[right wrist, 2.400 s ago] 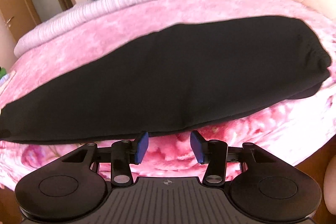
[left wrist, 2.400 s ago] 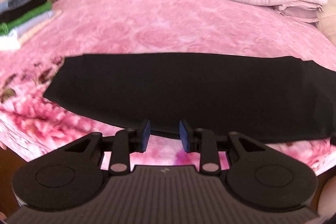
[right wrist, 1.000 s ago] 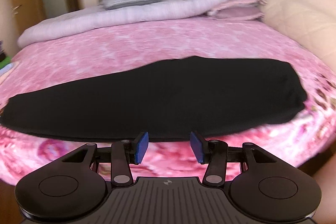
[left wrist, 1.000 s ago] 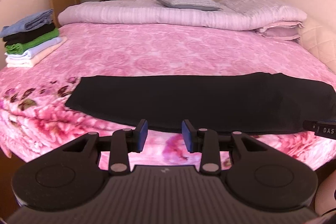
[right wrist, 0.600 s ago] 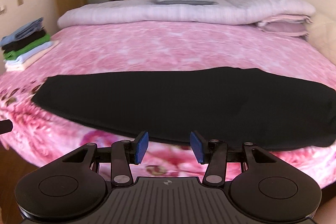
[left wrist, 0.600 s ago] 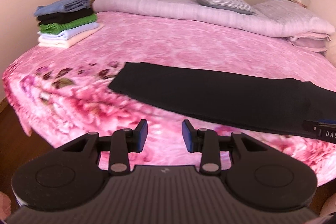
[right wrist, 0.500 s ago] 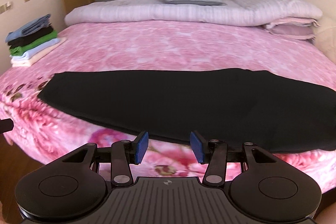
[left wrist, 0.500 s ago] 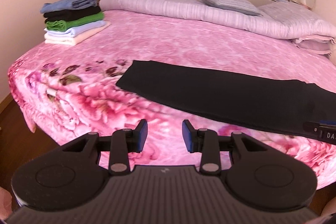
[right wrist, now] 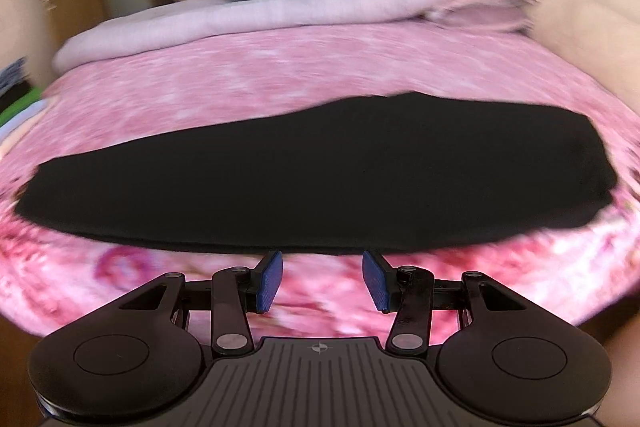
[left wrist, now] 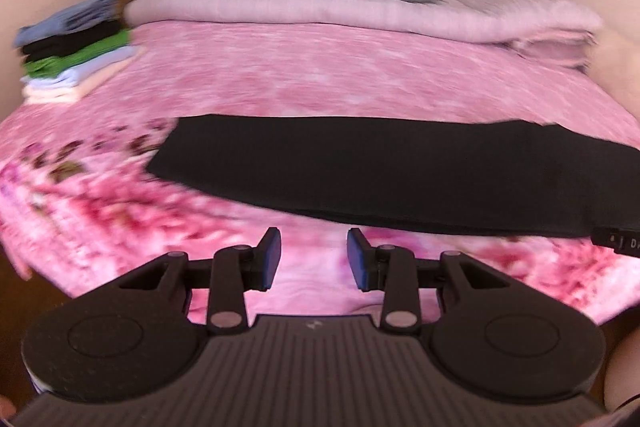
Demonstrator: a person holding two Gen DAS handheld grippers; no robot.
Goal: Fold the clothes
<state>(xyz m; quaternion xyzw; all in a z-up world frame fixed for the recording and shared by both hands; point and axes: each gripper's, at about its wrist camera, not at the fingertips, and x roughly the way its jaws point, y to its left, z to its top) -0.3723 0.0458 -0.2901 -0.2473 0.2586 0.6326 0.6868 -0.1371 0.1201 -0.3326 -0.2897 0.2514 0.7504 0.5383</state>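
Note:
A black garment lies folded into a long flat strip across the near part of a pink floral bedspread. My left gripper hovers open in front of the strip's near edge, toward its left half, with nothing between its blue pads. In the right wrist view the same black garment fills the middle, its rounded right end at the far right. My right gripper stands open just short of the near edge, empty. The tip of the right gripper shows at the left view's right edge.
A stack of folded clothes in blue, black, green and cream sits at the bed's far left corner. Rolled lilac quilts and pillows line the head of the bed. Wardrobe doors and a wooden door stand behind. The bed's front edge drops off just below the grippers.
Both views have swung back toward the garment and drawn closer to it; the frames are motion-blurred. The garment lies unmoved and both grippers stay open.

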